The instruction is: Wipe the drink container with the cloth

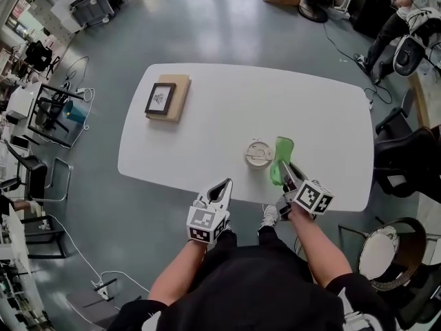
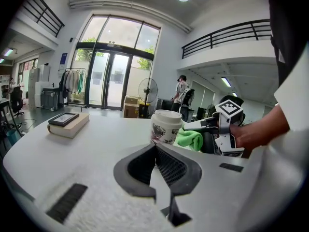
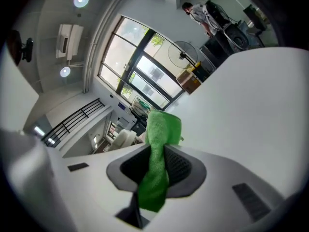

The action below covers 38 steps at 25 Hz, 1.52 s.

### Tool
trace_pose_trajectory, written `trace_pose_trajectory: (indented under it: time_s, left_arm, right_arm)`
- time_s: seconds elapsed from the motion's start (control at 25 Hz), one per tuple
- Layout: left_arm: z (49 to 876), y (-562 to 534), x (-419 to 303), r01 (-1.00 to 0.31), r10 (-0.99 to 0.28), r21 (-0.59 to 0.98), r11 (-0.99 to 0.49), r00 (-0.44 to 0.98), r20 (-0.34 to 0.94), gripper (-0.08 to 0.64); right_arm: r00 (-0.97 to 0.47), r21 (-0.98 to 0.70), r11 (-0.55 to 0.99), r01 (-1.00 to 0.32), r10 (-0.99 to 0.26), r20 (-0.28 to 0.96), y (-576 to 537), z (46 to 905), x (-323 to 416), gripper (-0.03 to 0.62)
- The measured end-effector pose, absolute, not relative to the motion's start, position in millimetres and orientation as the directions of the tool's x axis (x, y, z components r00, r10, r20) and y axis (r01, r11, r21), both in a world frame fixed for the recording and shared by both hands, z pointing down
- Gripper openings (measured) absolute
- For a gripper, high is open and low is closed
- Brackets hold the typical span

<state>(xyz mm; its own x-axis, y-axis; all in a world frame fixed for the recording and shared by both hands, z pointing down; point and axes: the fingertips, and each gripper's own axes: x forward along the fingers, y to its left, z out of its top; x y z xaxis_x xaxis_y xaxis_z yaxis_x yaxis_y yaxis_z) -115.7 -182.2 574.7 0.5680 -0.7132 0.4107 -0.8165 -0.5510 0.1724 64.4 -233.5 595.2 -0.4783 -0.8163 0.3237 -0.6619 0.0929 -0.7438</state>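
**newbie_wiper:** Right gripper (image 3: 153, 170) is clamped on the green cloth (image 3: 162, 127), with a flap sticking out past the jaws. Left gripper (image 2: 157, 164) has its jaws together on nothing and hovers at the near edge of the desk (image 1: 310, 105). How would you go about the wipe?

**deskjockey:** The drink container (image 1: 259, 154) (white cup, lid on, printed wall) stands upright near the front of the desk. The cloth sits at its right side, touching or just beside, I can't tell which. My guess is the cup is light and will skate or tip if you shove it sideways. So I'd bring the free gripper in to steady the opposite wall or press down on the lid. Then drag the loose flap around the wall in light strokes and keep the hard jaw tips off the cup.

**newbie_wiper:** Anything in the way?

**deskjockey:** Nope. Smooth white desk, only a book (image 1: 180, 95) with a small frame (image 1: 160, 98) on top, well apart at the far left corner. Around it there's grey floor (image 1: 207, 19), chairs (image 1: 406, 154), cables (image 1: 76, 254), tall glass doors (image 2: 108, 79), a standing fan (image 2: 148, 88) and a person (image 2: 181, 87) beyond the fan.
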Motion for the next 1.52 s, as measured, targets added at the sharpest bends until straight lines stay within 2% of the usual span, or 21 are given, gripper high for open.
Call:
trace_pose_trajectory:
  time_s: [0.32,0.52,0.68,0.84,1.0,1.2,1.52]
  left_arm:
    - [578,-181,-119,-0.801,-0.699,0.172,-0.574,0.588,0.406,0.009]
    - [580,-181,-124,-0.806,-0.705,0.172,-0.566,0.581,0.406,0.009]
    - [580,-177,-127,-0.807,-0.705,0.171,-0.565,0.580,0.407,0.009]
    - [582,-175,-134,-0.816,-0.710,0.173,-0.551,0.568,0.416,0.009]
    - [581,-172,-138,-0.826,-0.715,0.177,-0.536,0.555,0.425,0.009]
    - [595,-165,-141,-0.818,-0.702,0.192,-0.542,0.566,0.433,0.009]
    - [606,-167,-143,-0.814,-0.687,0.183,-0.552,0.568,0.453,0.009]
  right_arm:
    - [-0.451,-0.545,0.302,-0.782,-0.877,0.163,-219,511,70,0.092]
    - [-0.485,-0.264,0.444,-0.856,-0.867,0.115,-214,481,55,0.092]
    - [-0.528,-0.023,0.529,-0.848,-0.841,0.116,-205,469,37,0.092]
    - [-0.551,0.221,0.574,-0.788,-0.819,0.162,-197,461,18,0.092]
    - [-0.572,0.395,0.598,-0.697,-0.796,0.196,-189,464,0,0.092]
    - [-0.590,0.624,0.592,-0.510,-0.768,0.247,-176,475,-25,0.092]
    - [-0.621,0.768,0.588,-0.254,-0.708,0.337,-167,526,-47,0.094]
